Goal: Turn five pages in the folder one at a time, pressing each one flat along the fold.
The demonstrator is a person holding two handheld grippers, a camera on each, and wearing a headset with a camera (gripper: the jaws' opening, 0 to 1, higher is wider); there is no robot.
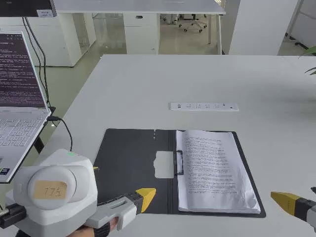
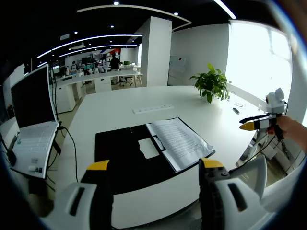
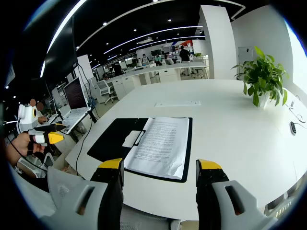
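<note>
The black folder [image 1: 128, 168] lies open on our counter [image 1: 197, 79], its pages [image 1: 215, 168] stacked in the right half, apparently clipped. We hold left tongs [image 2: 154, 164] and right tongs [image 3: 159, 164] spread, empty, off the near edge.

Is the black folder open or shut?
Open. The folder lies spread flat on the table, one half bare and black, the other holding the clipped stack of printed pages.
</note>
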